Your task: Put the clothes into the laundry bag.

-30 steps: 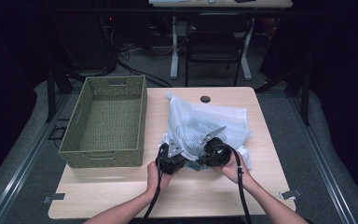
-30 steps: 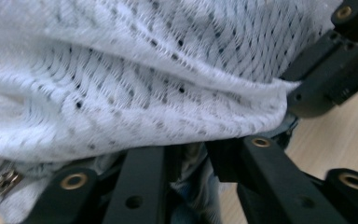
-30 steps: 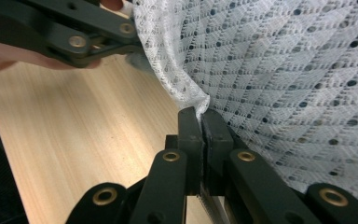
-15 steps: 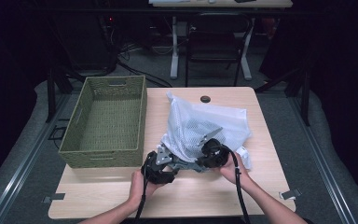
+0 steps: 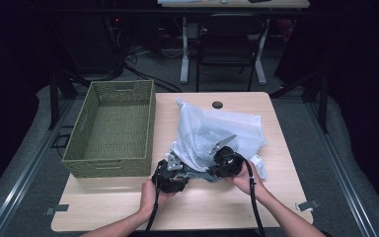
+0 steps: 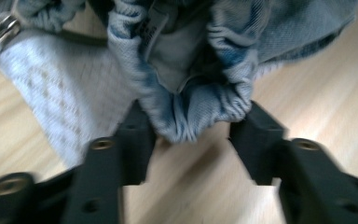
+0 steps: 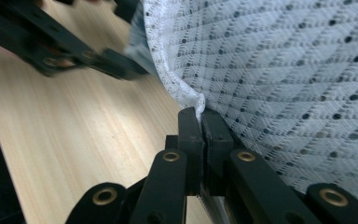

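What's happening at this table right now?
A person at a wooden table works a white mesh laundry bag with a gripper in each hand. The right gripper is shut on the bag's edge, pinning it. The left gripper faces a bunched piece of blue denim clothing at the bag's mouth; the fabric sits between its fingers, which have just been closing but are not clearly clamped on it. A green woven basket stands to the left.

White mesh bag dotted with dark holes in a diamond pattern; faded blue denim garment noted; olive-green woven basket; light wood-grain table; black jaws.
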`<state>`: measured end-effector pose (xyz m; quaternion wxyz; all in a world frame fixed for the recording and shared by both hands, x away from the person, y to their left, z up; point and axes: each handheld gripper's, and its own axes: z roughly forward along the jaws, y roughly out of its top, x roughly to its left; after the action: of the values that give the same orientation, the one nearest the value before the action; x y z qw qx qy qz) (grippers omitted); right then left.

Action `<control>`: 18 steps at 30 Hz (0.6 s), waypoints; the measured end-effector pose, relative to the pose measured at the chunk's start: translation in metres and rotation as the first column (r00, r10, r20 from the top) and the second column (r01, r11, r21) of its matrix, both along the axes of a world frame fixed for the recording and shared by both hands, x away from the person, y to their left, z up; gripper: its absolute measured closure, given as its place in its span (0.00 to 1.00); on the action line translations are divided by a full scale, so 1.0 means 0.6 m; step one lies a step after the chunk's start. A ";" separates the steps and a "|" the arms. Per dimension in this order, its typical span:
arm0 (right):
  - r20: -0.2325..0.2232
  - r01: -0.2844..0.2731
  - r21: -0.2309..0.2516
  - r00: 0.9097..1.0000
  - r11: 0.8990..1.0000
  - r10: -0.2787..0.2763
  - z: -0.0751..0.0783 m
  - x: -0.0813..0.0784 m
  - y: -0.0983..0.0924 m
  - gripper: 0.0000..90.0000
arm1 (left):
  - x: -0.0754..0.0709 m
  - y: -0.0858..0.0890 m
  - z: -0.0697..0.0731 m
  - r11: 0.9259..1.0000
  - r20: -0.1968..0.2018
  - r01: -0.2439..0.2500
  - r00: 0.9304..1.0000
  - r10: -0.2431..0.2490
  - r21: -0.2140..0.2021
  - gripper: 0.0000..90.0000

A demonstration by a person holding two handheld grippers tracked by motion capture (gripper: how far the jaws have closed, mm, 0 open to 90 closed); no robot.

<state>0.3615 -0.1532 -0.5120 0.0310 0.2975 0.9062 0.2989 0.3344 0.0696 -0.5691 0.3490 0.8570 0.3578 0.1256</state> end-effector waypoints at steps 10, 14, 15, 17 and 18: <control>0.049 0.001 0.073 0.999 0.997 -0.004 0.034 -0.008 -0.006 0.98 | 0.030 -0.027 0.013 0.984 -0.006 -0.040 0.999 0.039 -0.175 0.88; 0.056 -0.004 0.092 0.998 0.996 -0.001 0.040 -0.011 -0.009 0.98 | 0.045 -0.031 0.030 0.960 -0.025 -0.095 0.995 0.091 -0.263 0.88; 0.047 -0.001 0.092 0.999 0.996 -0.003 0.039 -0.011 -0.010 0.98 | 0.050 -0.031 0.034 0.949 -0.026 -0.116 0.993 0.114 -0.293 0.89; 0.043 -0.012 0.083 0.999 0.996 0.009 0.035 -0.009 -0.012 0.98 | 0.056 -0.031 0.040 0.946 -0.020 -0.121 0.992 0.121 -0.301 0.89; 0.035 -0.009 0.070 0.999 0.997 0.007 0.032 -0.008 -0.012 0.98 | 0.060 -0.031 0.040 0.943 -0.020 -0.128 0.992 0.128 -0.308 0.89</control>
<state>0.3569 -0.1602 -0.4927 0.0352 0.2894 0.8956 0.3361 0.3702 0.0510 -0.5451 0.4699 0.7668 0.4277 0.0906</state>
